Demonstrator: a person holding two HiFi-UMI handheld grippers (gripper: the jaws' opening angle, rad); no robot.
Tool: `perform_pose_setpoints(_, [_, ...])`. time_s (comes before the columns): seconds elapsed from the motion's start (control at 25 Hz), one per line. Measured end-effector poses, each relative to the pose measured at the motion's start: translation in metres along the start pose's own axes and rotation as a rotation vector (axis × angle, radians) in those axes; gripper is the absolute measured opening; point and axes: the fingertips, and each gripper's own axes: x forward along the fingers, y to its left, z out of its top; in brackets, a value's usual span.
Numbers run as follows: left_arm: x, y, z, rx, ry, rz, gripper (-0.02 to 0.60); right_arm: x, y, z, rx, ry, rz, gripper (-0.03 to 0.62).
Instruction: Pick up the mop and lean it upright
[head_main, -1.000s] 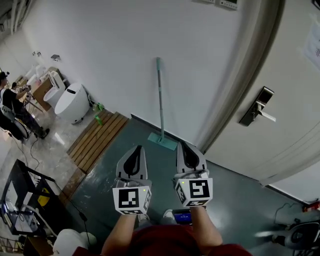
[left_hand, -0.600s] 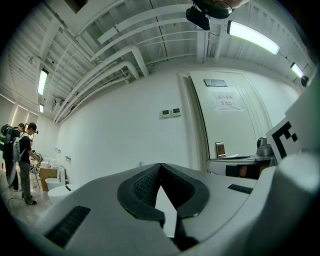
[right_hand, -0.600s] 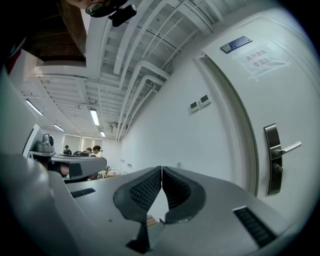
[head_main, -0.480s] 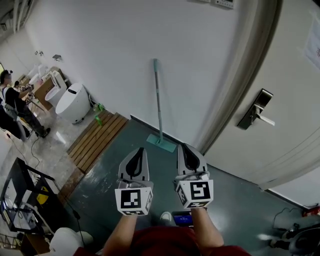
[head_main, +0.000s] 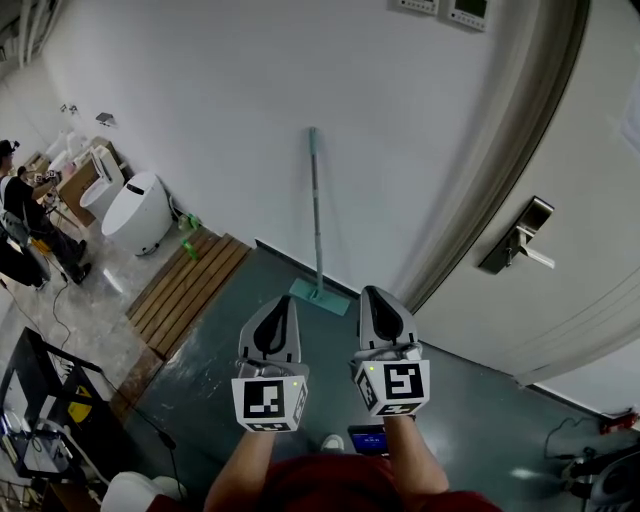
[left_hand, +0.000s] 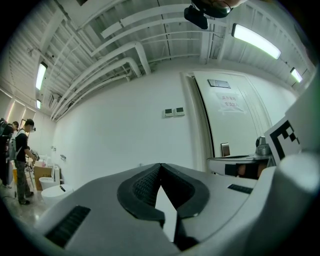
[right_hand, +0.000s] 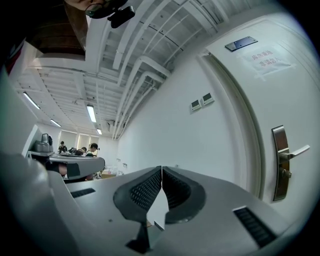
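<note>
Mop (head_main: 316, 215), teal pole, flat head, left hand-held gripper (head_main: 283, 301) closed, right hand-held gripper (head_main: 372, 293) closed

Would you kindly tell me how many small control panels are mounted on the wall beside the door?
2. They sit side by side, high on the white wall, just left of the door: the left panel and the right panel. No others show.

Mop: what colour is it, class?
The mop is teal, handle and head alike; the head view shows it best.
</note>
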Motion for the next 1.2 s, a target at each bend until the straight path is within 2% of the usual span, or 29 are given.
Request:
perform_pose_setpoints(0.72, [0.063,0.131,-0.004,-0.055,-0.005,-0.048,0.012,0.120,0.062,-0.008,-0.041,0.023,-0.070,0.018])
perform_pose_setpoints(0.92, [0.070,0.155,-0.004,-0.057,-0.016,-0.084,0.014,0.136,0.075,-0.008,-0.051,0.014,-0.106,0.018])
perform_pose_setpoints(1.2, [0.083,0.172,-0.007,-0.059,-0.014,-0.096,0.012,0.153,0.083,-0.010,-0.057,0.011,-0.122,0.018])
